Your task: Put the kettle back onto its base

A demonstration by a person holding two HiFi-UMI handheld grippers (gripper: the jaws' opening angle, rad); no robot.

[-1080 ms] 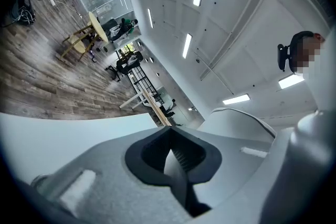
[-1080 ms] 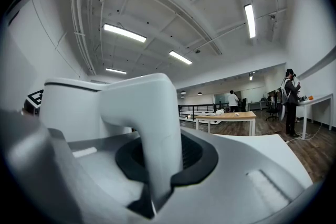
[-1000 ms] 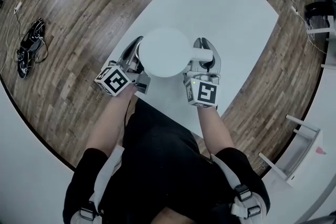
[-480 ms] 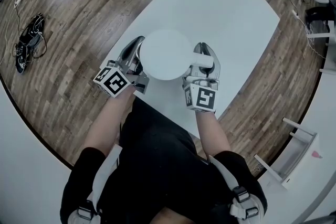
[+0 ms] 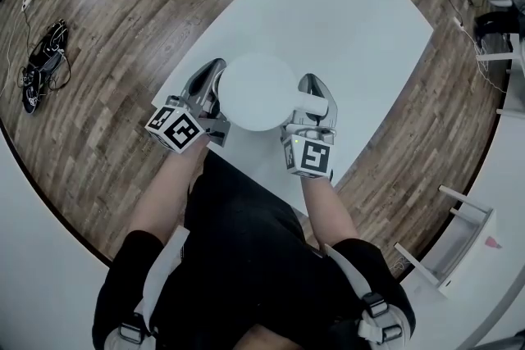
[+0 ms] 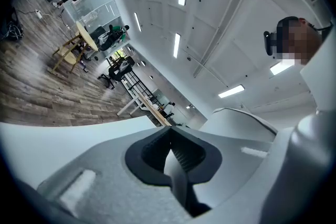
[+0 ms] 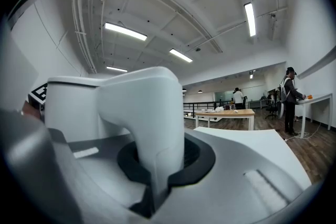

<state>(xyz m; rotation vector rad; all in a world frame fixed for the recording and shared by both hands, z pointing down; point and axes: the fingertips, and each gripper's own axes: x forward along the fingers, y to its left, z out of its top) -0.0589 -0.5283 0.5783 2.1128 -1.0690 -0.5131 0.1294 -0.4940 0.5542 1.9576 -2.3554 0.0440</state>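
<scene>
Right gripper view: my right gripper (image 7: 160,168) has the kettle's handle (image 7: 152,123) between its dark pads. The jaws have just been closing, and now they stand narrow with the pads pressed on the handle on both sides. The kettle (image 7: 71,107) rises white just left of the handle, with its flat lid edge at the top. The white tabletop (image 7: 247,139) runs off to the right past the jaw.

In the left gripper view, my left gripper (image 6: 170,160) is closed, pad against pad, with nothing gripped. The kettle's white curve fills the right side of that view.

From the head view, the kettle sits over the near part of the tabletop, close to my body. Its round lid faces up and the handle sticks out to my right. My left gripper lies along the kettle's left side. I can't tell whether it touches the wall or sits just beside it. My right gripper is on the handle, level. Whether the kettle rests on the tabletop or hangs just above it, I can't tell from here. Wooden floor (image 5: 123,29) surrounds the tabletop.
</scene>
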